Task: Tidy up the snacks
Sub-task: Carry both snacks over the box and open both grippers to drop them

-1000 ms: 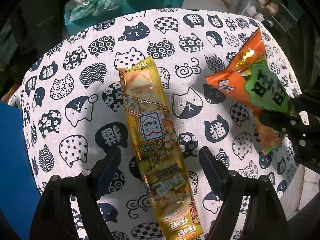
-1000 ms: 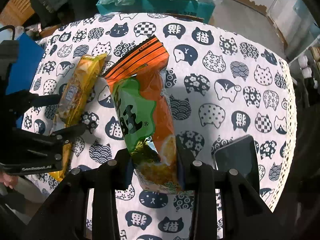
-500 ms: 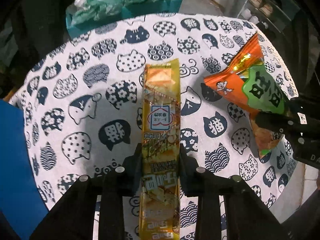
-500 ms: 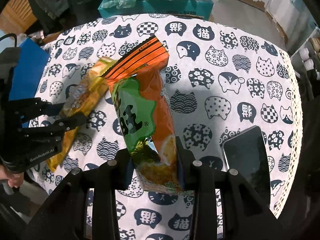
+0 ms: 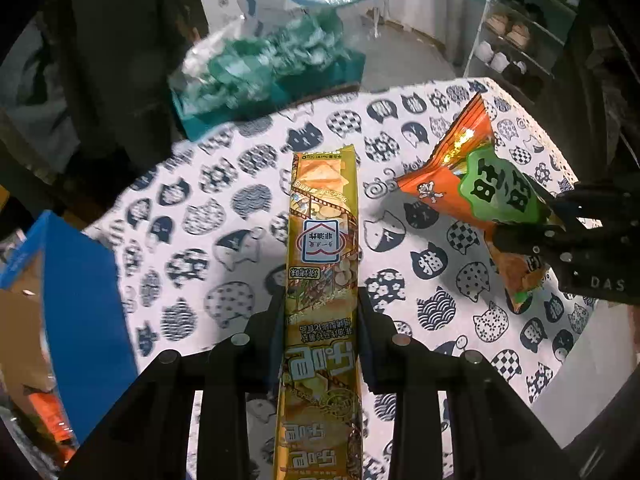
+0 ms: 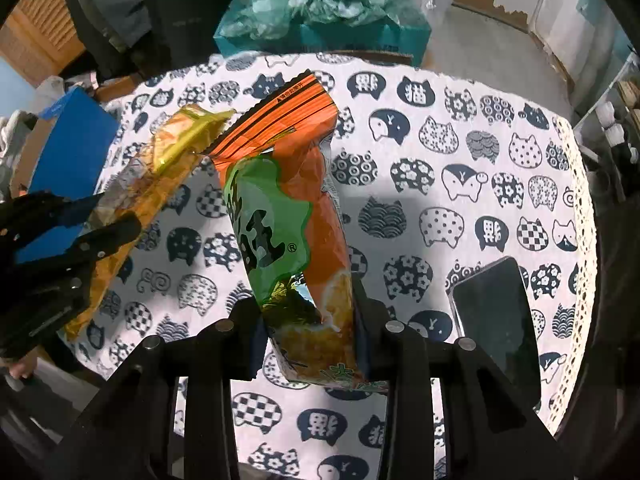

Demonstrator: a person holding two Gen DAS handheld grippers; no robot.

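Note:
My left gripper (image 5: 320, 320) is shut on a long yellow cracker packet (image 5: 322, 248) and holds it lifted above the cat-print tablecloth (image 5: 200, 216). My right gripper (image 6: 310, 312) is shut on an orange and green snack bag (image 6: 280, 208), also held above the cloth. In the left wrist view the orange bag (image 5: 480, 184) and the right gripper (image 5: 560, 236) are at the right. In the right wrist view the yellow packet (image 6: 160, 176) and the left gripper (image 6: 80, 232) are at the left.
A blue box (image 5: 80, 300) stands open at the table's left edge, also in the right wrist view (image 6: 68, 148). A black phone (image 6: 496, 316) lies on the cloth at the right. A teal box with green wrapping (image 6: 320, 16) sits beyond the far edge.
My left gripper closed on the yellow packet and lifted it off the cloth, tilting upward. My right gripper kept holding the orange bag and rose a little.

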